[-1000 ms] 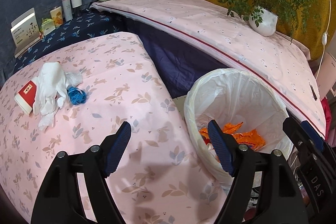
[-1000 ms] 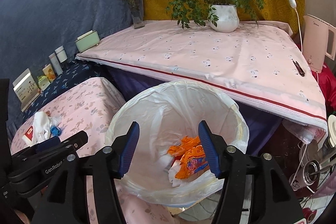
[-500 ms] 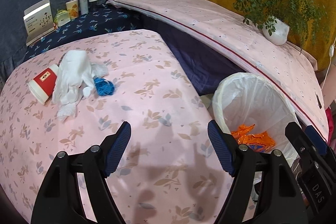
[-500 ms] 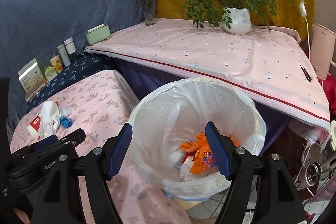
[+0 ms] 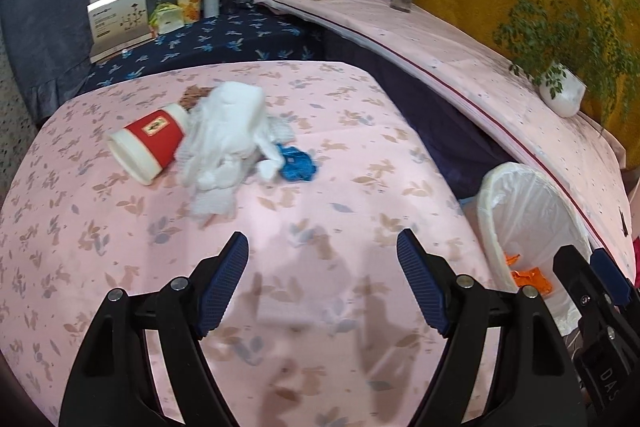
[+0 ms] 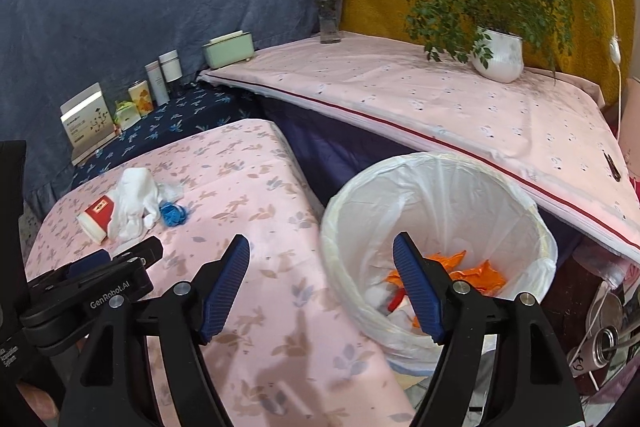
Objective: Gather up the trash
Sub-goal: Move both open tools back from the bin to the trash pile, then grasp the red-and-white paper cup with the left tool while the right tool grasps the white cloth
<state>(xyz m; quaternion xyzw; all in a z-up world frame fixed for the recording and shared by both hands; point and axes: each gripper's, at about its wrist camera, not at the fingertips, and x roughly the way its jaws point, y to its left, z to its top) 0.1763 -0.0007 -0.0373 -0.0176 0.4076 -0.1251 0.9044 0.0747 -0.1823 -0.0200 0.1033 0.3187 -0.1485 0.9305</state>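
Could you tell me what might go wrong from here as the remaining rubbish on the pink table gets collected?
1. The paper cup lies on its side, partly under the white tissues; grabbing the tissues could roll it toward the table edge.
2. The blue wrapper touches the tissues, so one grab may take only part of the pile.
3. The bin sits below the table edge; the empty, open left gripper and right gripper could drop loose tissue beside it.
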